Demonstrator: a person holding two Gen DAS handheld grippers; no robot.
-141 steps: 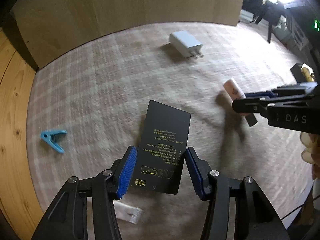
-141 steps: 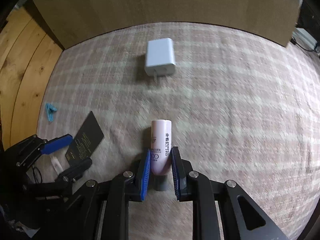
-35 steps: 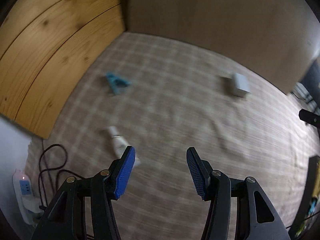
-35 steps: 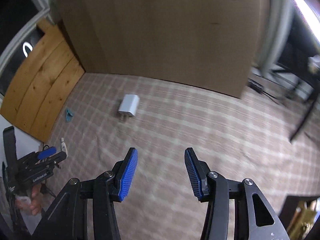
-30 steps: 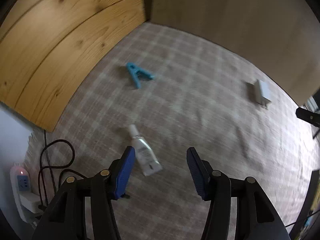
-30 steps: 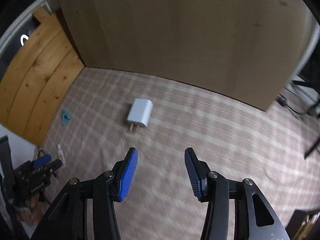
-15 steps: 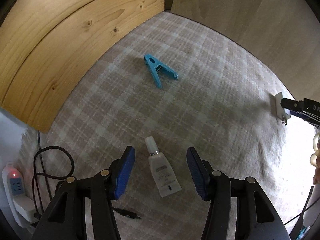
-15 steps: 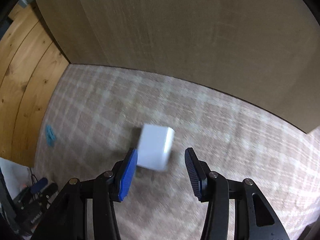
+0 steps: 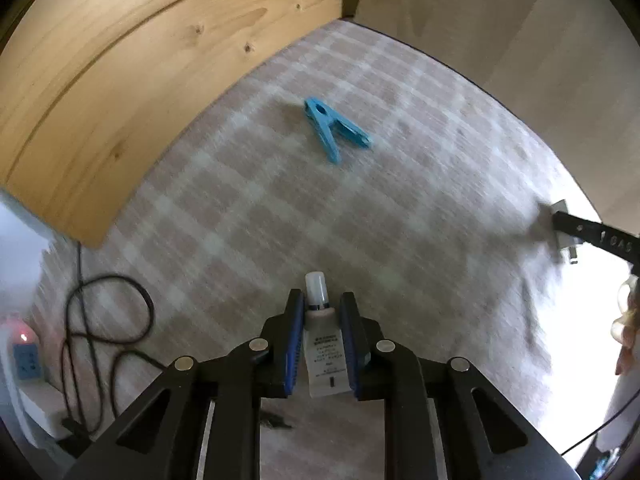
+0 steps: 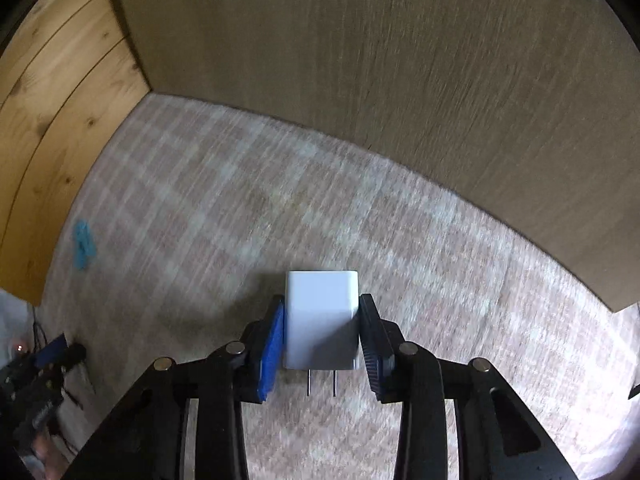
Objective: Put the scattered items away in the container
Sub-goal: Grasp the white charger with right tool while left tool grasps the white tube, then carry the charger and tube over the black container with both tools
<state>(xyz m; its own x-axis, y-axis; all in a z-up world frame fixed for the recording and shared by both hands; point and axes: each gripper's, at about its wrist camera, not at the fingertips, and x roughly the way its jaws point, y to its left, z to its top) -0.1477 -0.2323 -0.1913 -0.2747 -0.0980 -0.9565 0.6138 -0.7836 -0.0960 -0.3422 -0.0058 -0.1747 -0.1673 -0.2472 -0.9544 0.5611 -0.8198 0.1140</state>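
My left gripper (image 9: 321, 312) is shut on a small white tube (image 9: 323, 344) with a white cap, lying on the checked cloth (image 9: 240, 220). A blue clothes peg (image 9: 332, 130) lies further ahead; it also shows in the right wrist view (image 10: 83, 245). My right gripper (image 10: 322, 312) is shut on a white charger plug (image 10: 321, 316), prongs pointing back toward the camera. The right gripper's tip and the charger (image 9: 564, 232) show at the right edge of the left wrist view. No container is in view.
Wooden panels (image 9: 140, 60) wall the cloth on the left and a beige board (image 10: 380, 80) stands behind it. A black cable (image 9: 108, 336) and a power strip (image 9: 24, 356) lie at the left edge. The left gripper shows in the right wrist view (image 10: 48, 360).
Both grippers came down and closed: the left on the white tube, the right on the white charger. Half a second ago both were open above these items.
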